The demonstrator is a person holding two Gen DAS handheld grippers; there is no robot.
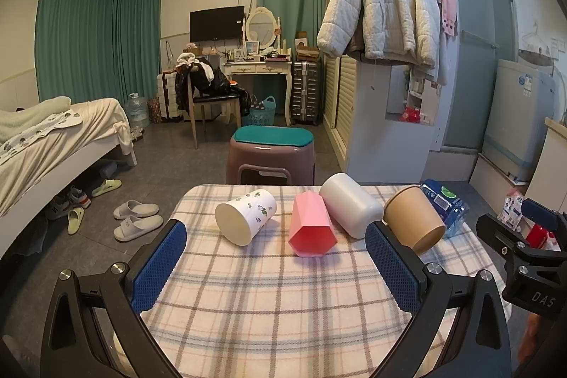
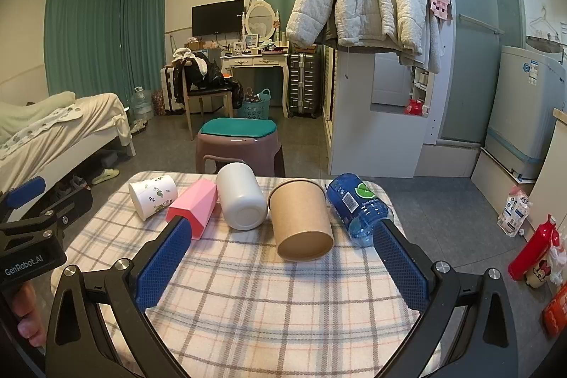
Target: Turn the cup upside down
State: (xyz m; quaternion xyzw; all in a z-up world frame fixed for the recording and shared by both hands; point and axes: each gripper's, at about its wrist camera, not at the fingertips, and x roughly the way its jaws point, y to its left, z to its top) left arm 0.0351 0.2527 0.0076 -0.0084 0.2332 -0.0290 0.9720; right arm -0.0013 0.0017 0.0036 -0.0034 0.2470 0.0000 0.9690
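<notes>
Five vessels lie on their sides in a row along the far edge of the plaid-covered table point(image 1: 269, 300): floral white cup point(image 1: 246, 216), pink faceted cup point(image 1: 311, 226), plain white cup point(image 1: 351, 203), brown paper cup point(image 1: 413, 218), blue bottle point(image 1: 444, 205) at the far right corner.

Right wrist view alone shows the paper cup's closed base point(image 2: 305, 247) facing the camera, plus a red bottle point(image 2: 531, 248) on the floor.

Left gripper point(image 1: 275, 266) and right gripper point(image 2: 281, 266) both spread wide over the near cloth, empty, touching nothing.
</notes>
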